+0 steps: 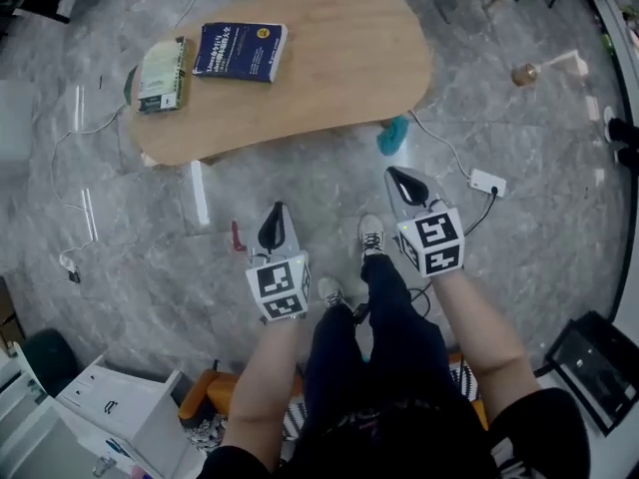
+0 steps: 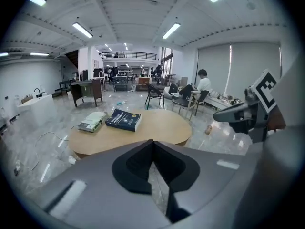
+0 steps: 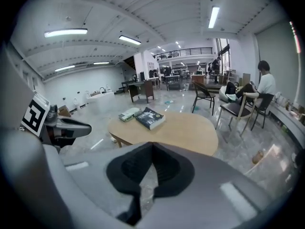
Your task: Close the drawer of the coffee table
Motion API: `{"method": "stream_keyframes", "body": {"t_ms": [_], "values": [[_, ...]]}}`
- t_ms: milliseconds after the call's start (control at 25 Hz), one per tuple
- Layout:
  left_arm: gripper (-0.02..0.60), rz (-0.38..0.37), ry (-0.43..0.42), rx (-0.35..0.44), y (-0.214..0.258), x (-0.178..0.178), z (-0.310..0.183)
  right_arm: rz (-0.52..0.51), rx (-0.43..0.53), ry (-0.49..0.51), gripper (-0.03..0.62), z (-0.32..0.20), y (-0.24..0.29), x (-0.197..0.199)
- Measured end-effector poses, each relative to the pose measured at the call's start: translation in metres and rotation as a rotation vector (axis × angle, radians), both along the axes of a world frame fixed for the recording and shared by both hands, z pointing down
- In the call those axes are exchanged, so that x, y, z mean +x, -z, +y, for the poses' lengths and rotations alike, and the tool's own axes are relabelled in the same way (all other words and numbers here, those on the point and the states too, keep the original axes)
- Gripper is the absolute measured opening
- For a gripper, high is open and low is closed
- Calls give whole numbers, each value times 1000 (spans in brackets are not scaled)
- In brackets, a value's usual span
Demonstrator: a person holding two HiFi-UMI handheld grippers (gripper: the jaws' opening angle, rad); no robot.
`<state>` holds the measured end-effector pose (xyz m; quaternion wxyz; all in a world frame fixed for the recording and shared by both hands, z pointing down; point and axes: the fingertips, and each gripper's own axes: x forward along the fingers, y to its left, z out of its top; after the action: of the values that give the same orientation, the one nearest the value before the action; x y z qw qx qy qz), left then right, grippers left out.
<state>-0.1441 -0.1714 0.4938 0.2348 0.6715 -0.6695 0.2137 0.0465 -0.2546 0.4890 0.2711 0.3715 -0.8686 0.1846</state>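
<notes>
The wooden coffee table (image 1: 339, 68) stands ahead of me on the marble floor; in the head view no drawer front shows from above. It also appears in the left gripper view as the table (image 2: 157, 130) and in the right gripper view as the table (image 3: 186, 130). My left gripper (image 1: 276, 216) is shut with nothing between its jaws, raised in front of my legs well short of the table. My right gripper (image 1: 399, 176) is shut and empty too, level with the left one and nearer the table's right end.
A blue book (image 1: 240, 50) and a pale green book (image 1: 162, 74) lie on the table's left part. A teal object (image 1: 392, 136) sits by the table's near edge. A white power strip (image 1: 487, 182) and cables lie right. A white cabinet (image 1: 110, 407) stands bottom left. A seated person (image 2: 200, 87) is far behind.
</notes>
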Motion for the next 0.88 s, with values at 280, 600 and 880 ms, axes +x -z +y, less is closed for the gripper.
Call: {"method": "stream_keyframes", "body": {"t_ms": [280,600,880], "values": [[6,41,-58,46,130,3,67,-70,75,54,2,50,138,-29],[6,67,-147,159,235,13,161,-180,96,94,2,159,241,-47],[6,118,-203,175,253,28,246,-246,83,126,2,269,268,-47]]}}
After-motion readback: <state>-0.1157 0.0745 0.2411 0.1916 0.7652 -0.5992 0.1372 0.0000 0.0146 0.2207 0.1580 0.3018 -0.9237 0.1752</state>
